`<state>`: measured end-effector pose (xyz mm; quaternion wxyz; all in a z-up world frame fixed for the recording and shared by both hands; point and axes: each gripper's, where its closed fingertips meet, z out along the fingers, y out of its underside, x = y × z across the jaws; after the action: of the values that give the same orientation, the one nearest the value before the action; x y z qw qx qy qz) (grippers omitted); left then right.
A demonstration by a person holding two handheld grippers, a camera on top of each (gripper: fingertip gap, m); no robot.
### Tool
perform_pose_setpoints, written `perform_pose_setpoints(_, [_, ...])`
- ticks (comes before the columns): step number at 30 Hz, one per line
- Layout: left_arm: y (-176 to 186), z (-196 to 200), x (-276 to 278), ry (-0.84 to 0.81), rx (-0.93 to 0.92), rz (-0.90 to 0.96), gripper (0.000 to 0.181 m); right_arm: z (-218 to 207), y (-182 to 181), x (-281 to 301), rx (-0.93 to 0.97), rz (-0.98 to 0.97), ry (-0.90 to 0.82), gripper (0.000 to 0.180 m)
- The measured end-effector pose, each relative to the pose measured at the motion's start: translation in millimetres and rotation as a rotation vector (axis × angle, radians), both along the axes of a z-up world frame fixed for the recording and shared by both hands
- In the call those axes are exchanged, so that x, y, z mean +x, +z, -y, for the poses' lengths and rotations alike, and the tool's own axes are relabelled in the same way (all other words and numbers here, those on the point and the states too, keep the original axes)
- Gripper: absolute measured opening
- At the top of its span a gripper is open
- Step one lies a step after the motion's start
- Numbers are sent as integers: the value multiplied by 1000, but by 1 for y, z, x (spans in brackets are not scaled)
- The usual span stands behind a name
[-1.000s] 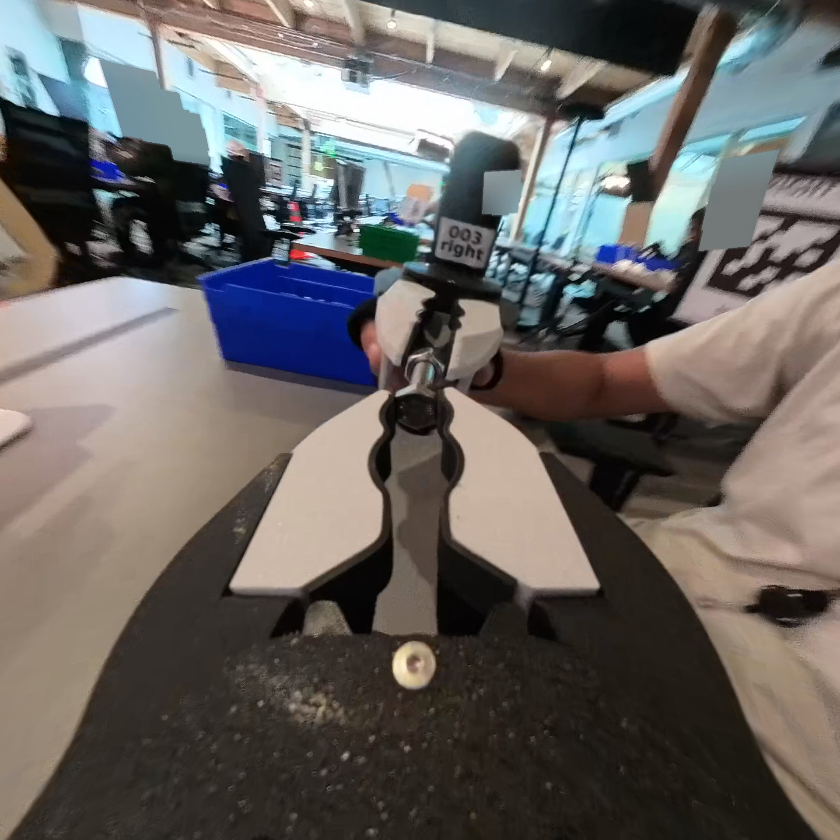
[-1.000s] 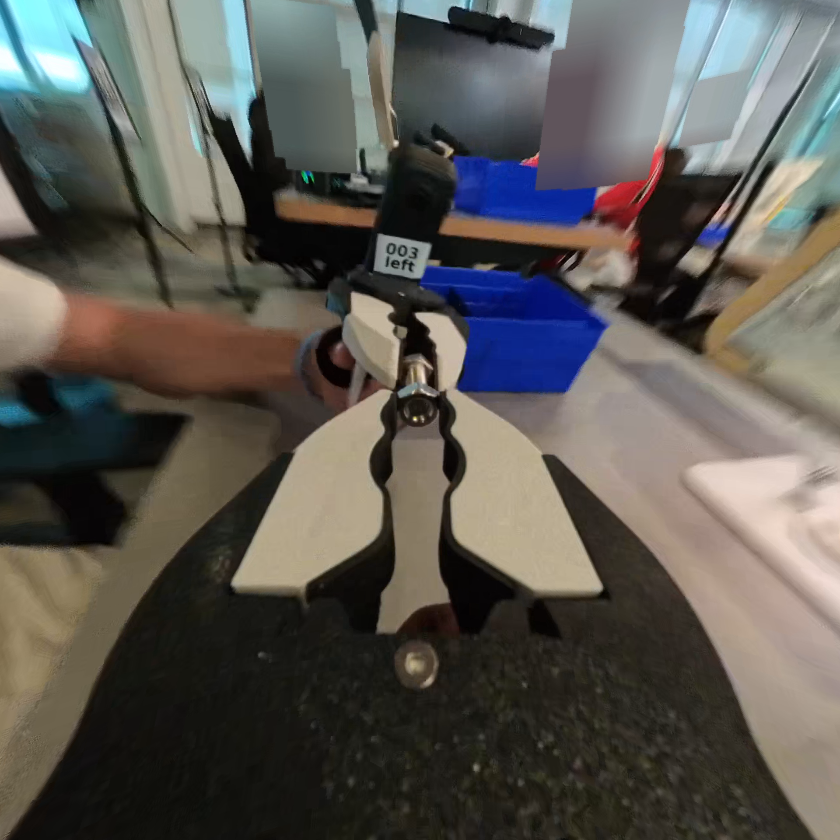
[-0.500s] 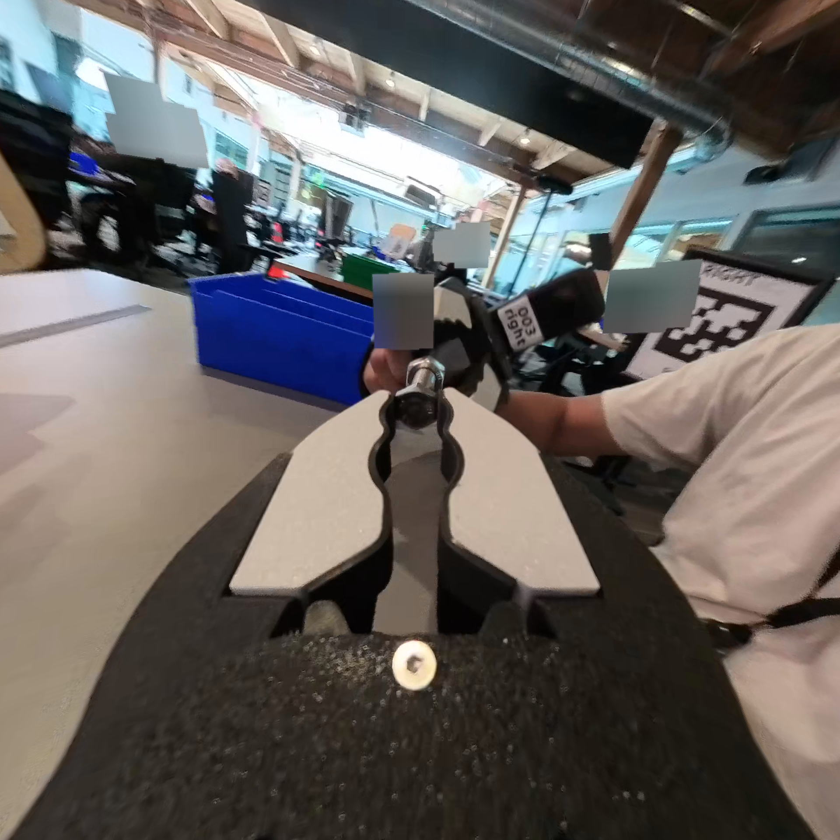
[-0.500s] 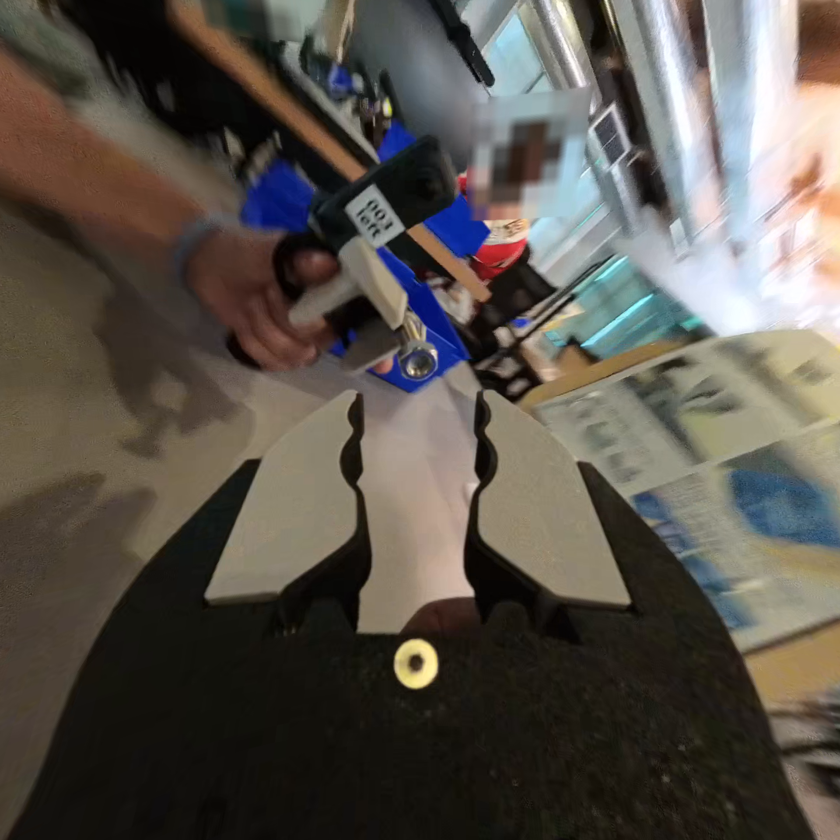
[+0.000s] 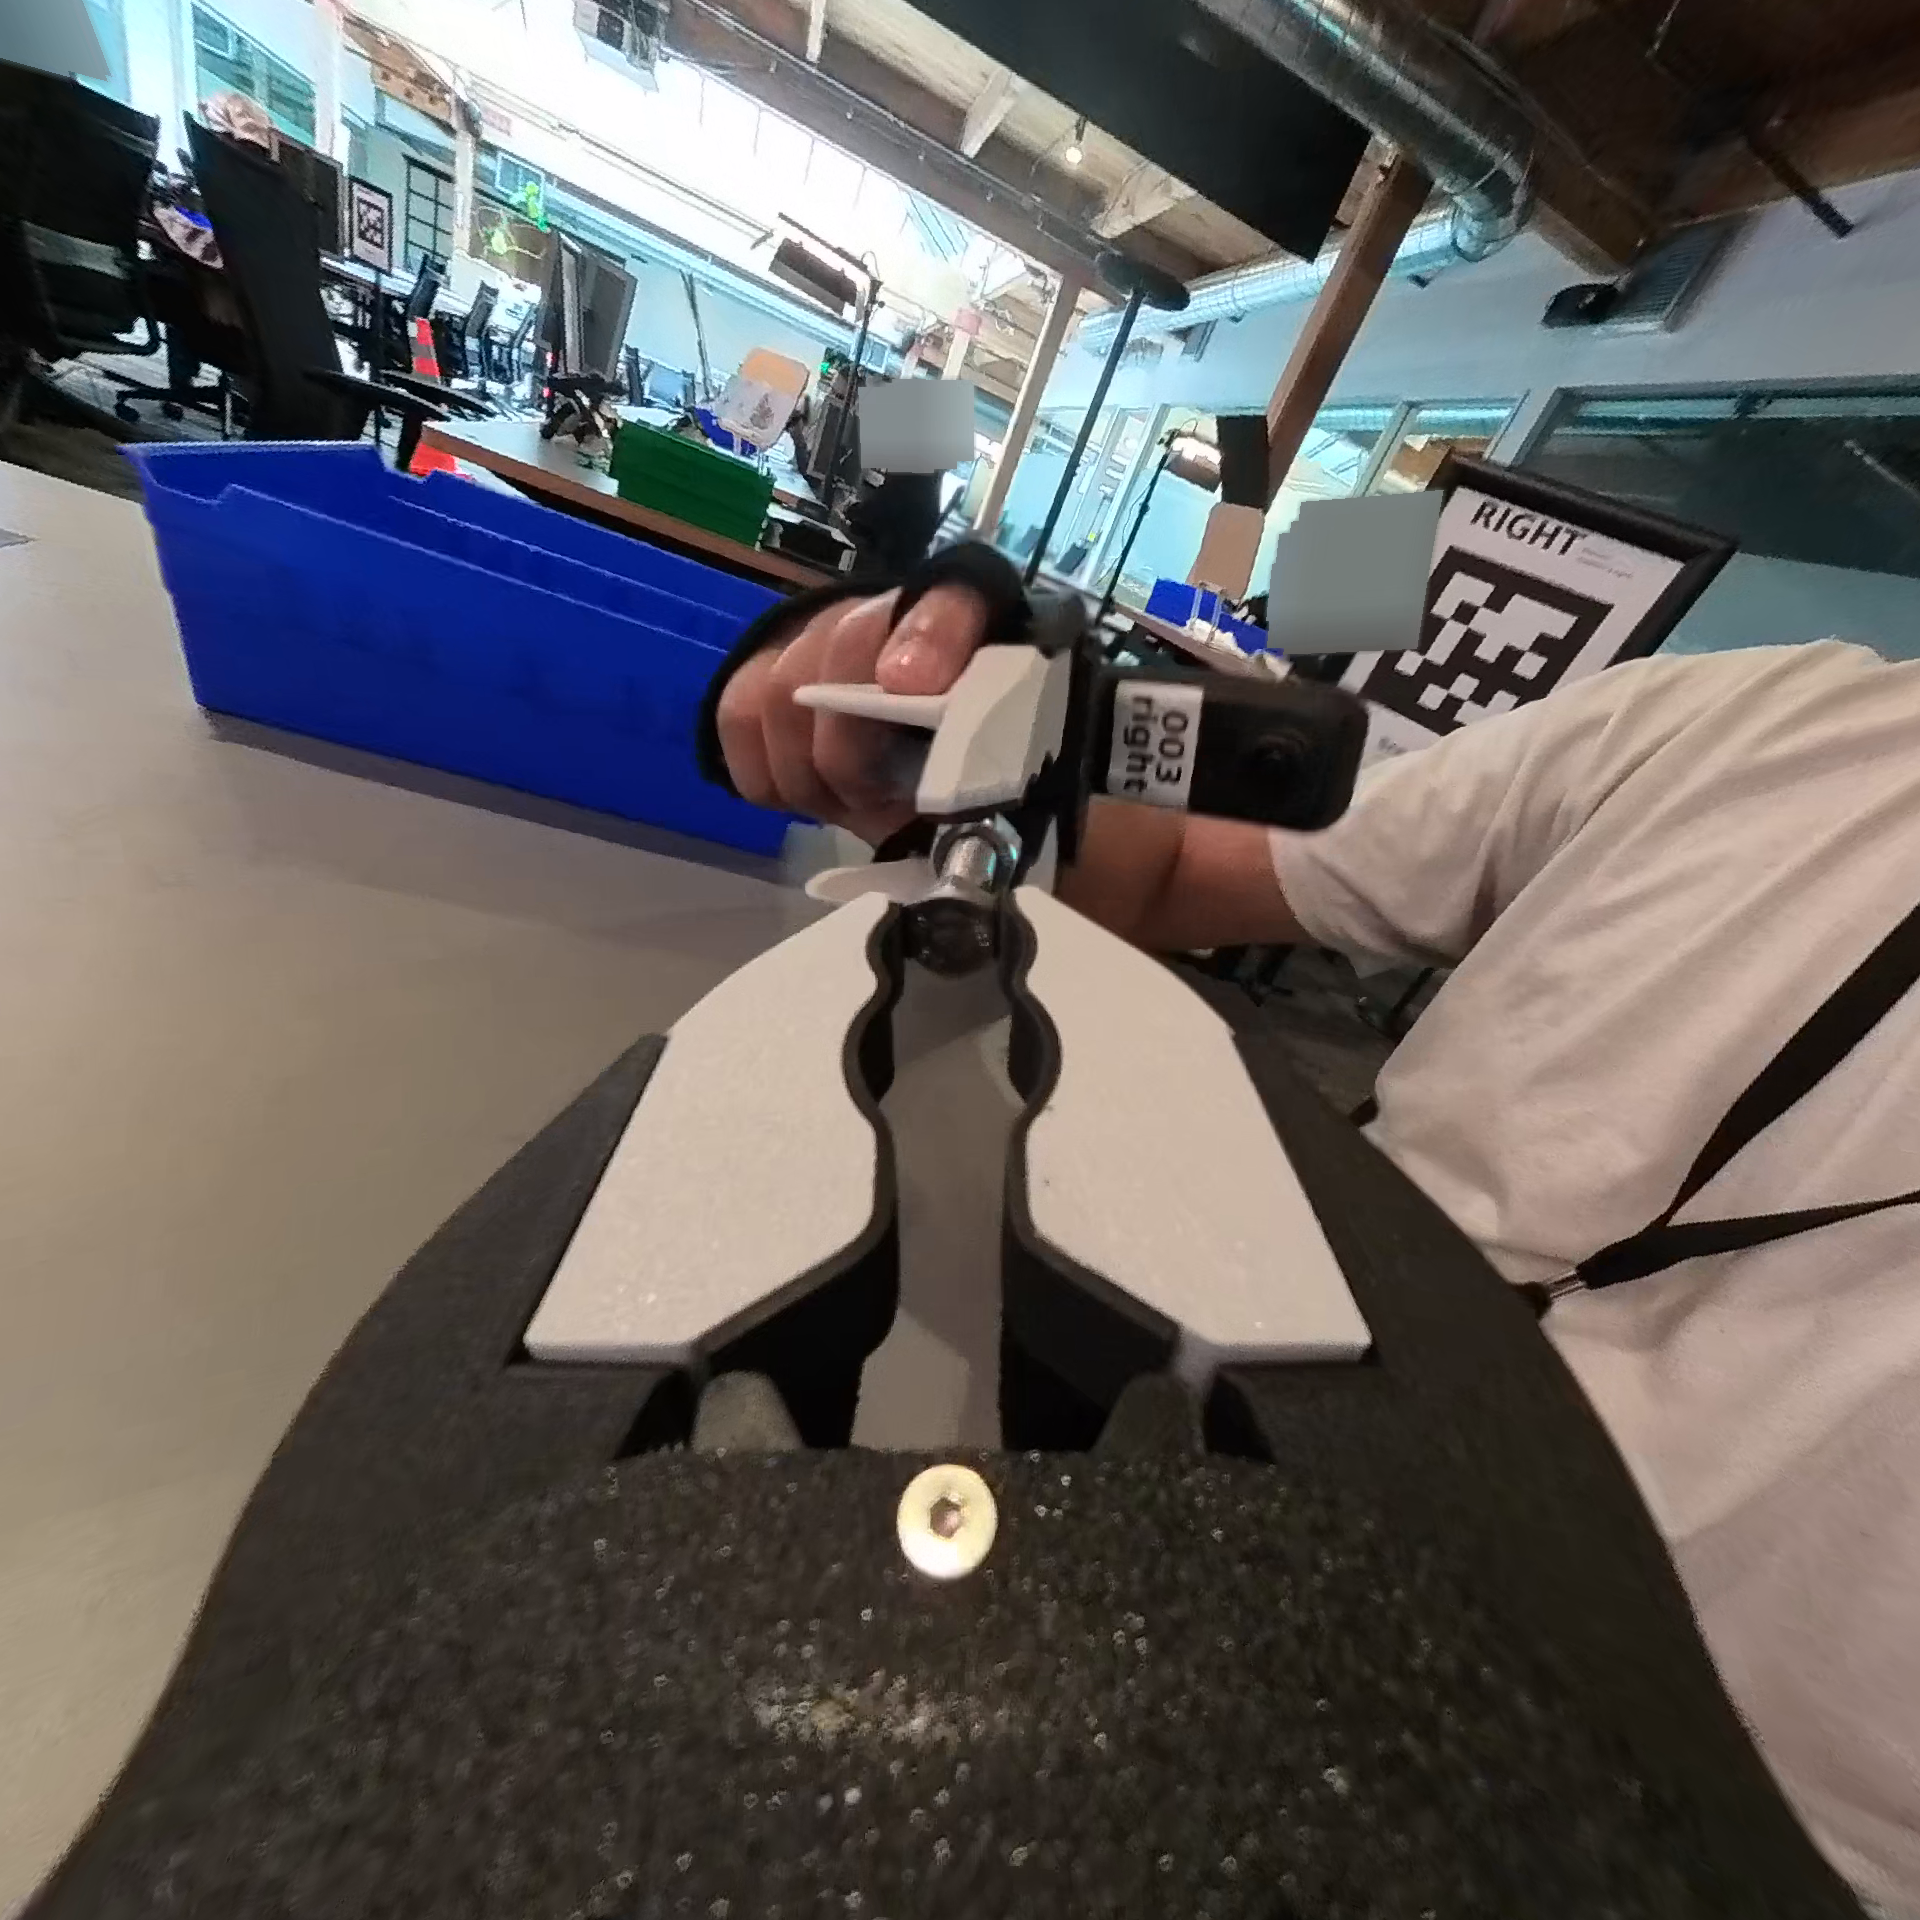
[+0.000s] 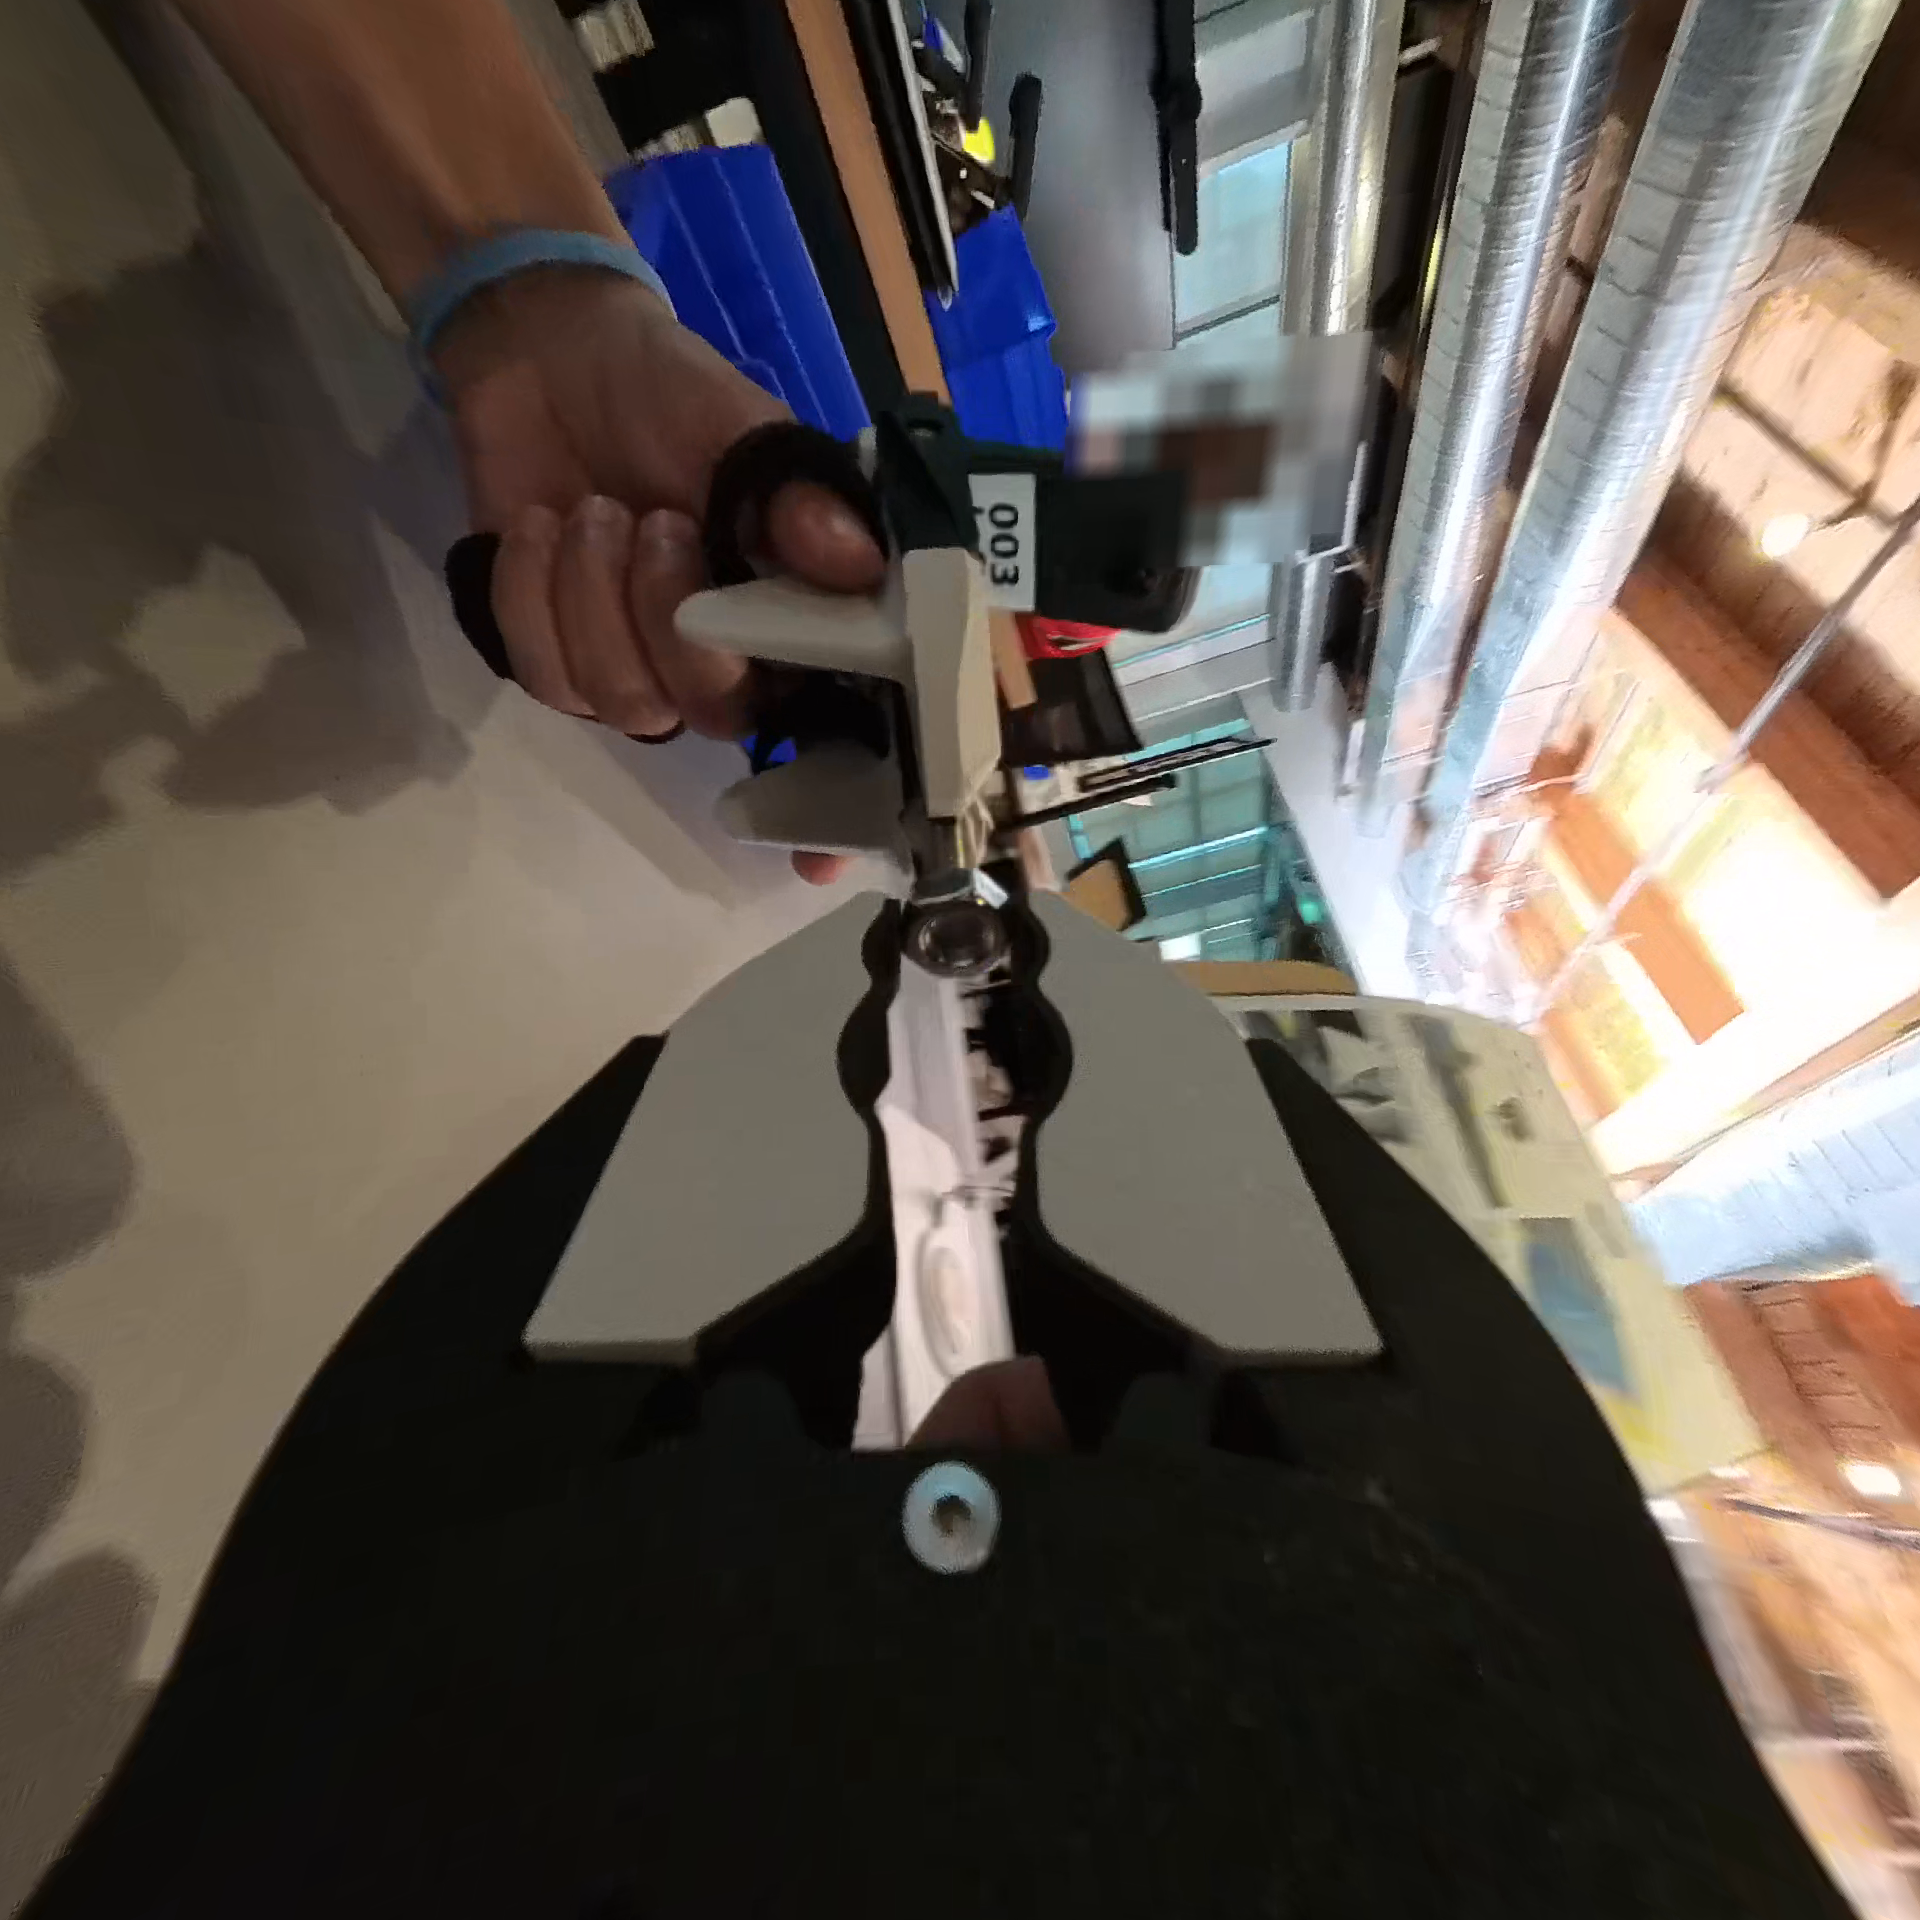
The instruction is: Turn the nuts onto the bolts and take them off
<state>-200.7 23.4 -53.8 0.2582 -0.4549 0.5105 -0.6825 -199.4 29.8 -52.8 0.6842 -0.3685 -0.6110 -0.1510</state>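
Note:
A silver bolt (image 5: 961, 868) spans the gap between my two grippers, above the grey table (image 5: 260, 987). My left gripper (image 5: 951, 935) is shut on the bolt's near end. My right gripper (image 6: 951, 935) is shut on the nut (image 6: 948, 943) at the bolt's other end. The right gripper is rolled onto its side, so its view is turned a quarter turn. It shows in the left wrist view (image 5: 997, 727), held in a hand. The left gripper shows in the right wrist view (image 6: 940, 665), also held in a hand.
A blue bin (image 5: 468, 644) stands on the table behind the grippers; it also shows in the right wrist view (image 6: 748, 260). The person's white shirt (image 5: 1610, 1039) fills the right side. A framed marker board (image 5: 1538, 623) stands behind.
The right gripper opened and came off the nut, rolled about a quarter turn, and has shut on it again. The left gripper kept hold of the bolt throughout.

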Motion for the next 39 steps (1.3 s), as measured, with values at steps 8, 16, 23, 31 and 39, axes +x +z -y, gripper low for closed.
perform_pose_setpoints(8, [-2,-17,4,210,243,17,17,-13,-10,0,-841,-534,117,20])
perform_pose_setpoints(16, [-13,-25,8,318,484,-34,17,-11,-21,-1,-1668,-915,420,20])
perform_pose_setpoints(23, [6,-29,-1,231,167,52,17,-20,-23,9,-874,-588,111,54])
perform_pose_setpoints(31, [0,-18,-3,75,13,8,17,-6,-5,13,22,-90,-108,43])
perform_pose_setpoints(39, [-12,-9,4,60,63,-35,17,1,-10,1,-71,-104,-21,15])
